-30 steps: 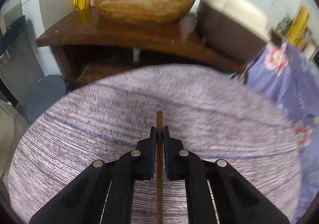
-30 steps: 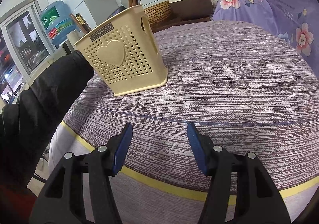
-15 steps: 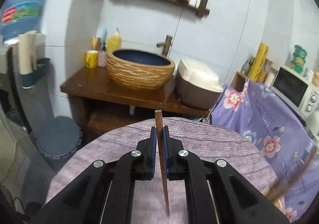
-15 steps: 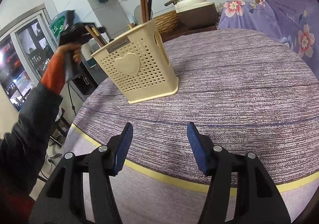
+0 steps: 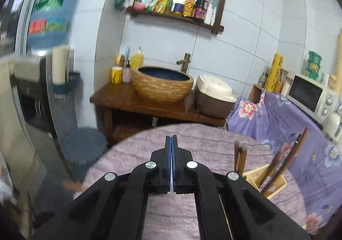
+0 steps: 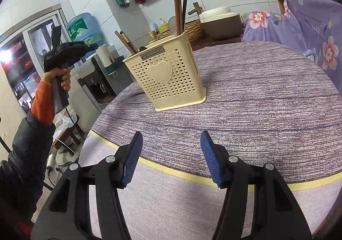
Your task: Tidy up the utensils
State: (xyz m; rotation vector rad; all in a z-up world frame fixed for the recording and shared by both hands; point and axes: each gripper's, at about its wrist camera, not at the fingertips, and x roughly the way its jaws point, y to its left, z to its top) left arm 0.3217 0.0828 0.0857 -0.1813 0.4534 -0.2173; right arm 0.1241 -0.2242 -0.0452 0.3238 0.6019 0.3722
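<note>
A cream perforated utensil holder (image 6: 168,78) with a heart on its front stands on the round table (image 6: 256,101). Several brown chopsticks (image 6: 177,5) and one dark one stand in it. In the left wrist view the holder (image 5: 265,182) shows at the lower right with chopsticks (image 5: 284,165) leaning in it. My left gripper (image 5: 171,141) is shut and empty, held up in the air left of the holder; its body (image 6: 70,52) shows in the right wrist view. My right gripper (image 6: 171,143) is open and empty above the table's near edge.
A striped purple cloth with a yellow band (image 6: 171,167) covers the table. Behind it stand a wooden counter (image 5: 136,103) with a woven basin (image 5: 162,84) and a rice cooker (image 5: 213,94). A flowered purple cover (image 5: 288,124) lies to the right. A water dispenser (image 5: 51,15) stands to the left.
The chopstick that my left gripper held is gone from its jaws, which are now shut with nothing between them. The left gripper has risen and tilted up. The right gripper has barely moved.
</note>
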